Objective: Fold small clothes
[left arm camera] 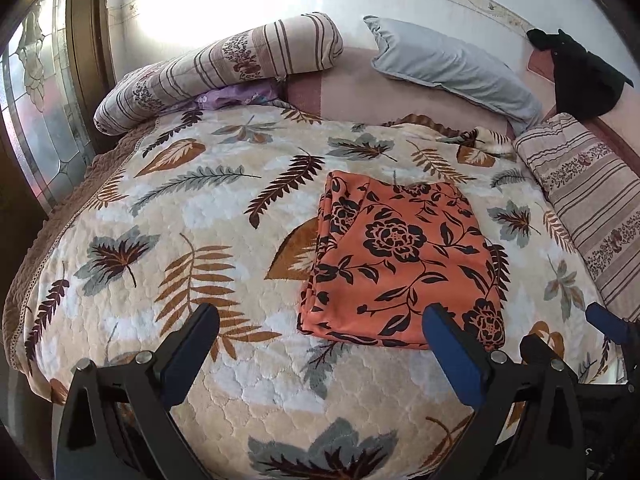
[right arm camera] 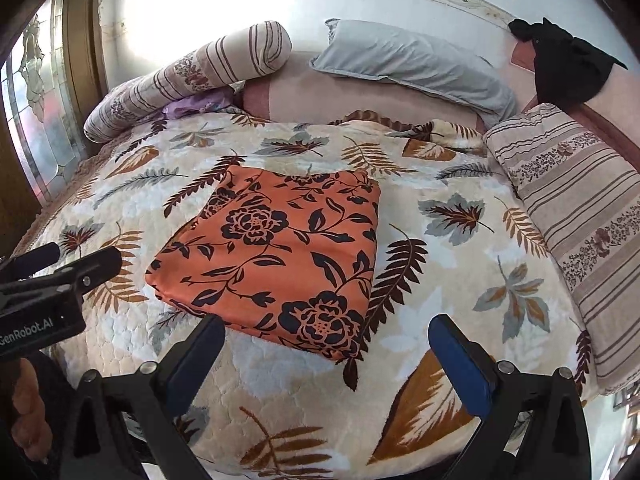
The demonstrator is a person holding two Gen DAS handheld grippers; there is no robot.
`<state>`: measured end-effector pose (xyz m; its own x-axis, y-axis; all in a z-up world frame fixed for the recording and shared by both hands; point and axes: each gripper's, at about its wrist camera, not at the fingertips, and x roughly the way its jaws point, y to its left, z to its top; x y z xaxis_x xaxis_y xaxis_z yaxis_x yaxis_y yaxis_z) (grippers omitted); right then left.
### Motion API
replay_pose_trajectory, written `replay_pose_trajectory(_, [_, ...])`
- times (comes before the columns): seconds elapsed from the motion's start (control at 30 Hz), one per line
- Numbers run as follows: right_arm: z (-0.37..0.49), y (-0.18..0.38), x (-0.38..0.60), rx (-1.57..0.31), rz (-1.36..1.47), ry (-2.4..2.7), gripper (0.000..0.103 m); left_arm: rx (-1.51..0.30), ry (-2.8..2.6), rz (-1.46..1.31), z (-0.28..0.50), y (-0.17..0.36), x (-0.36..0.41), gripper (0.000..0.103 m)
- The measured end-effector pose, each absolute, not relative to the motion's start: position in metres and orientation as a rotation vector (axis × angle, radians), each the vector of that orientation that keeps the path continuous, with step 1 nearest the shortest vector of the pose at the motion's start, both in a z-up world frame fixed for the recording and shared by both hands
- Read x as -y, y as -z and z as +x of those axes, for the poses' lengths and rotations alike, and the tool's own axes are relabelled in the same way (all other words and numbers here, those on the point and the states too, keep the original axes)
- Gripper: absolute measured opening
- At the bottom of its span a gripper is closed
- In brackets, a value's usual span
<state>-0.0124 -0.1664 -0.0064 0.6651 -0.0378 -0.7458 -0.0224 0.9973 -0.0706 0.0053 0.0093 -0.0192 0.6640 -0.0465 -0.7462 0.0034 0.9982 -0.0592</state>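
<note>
1. My left gripper (left arm camera: pixel 320 344) is spread wide and holds nothing; my right gripper (right arm camera: pixel 326 354) is just as wide and just as empty. Both hang above the leaf-print blanket (left arm camera: pixel 240 380), short of the cloth.
2. The orange flowered garment (left arm camera: pixel 400 256) lies flat near the middle of the bed as a tidy rectangle, layered edges stacked along its left side in the left wrist view.
3. It looks folded at least once already, so I judge the step in hand to be either one more fold or letting it be.
4. For another fold, I would pinch both near corners (right arm camera: pixel 160 280) at once, catching every layer.
5. I would lift low, carry the edge straight to the far edge, and match the corners before letting go.
6. The plush blanket could snag under a finger, so I would pinch only the orange cloth.
</note>
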Motion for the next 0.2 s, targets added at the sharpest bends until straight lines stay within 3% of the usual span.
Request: replay_pose_trajectory(0.2, [-0.0037,0.0104,0.1696,-0.849,-0.071,0.007,0.103,-0.827,0.035,-0.038,0.0133,0.0175,-0.0018,0.101])
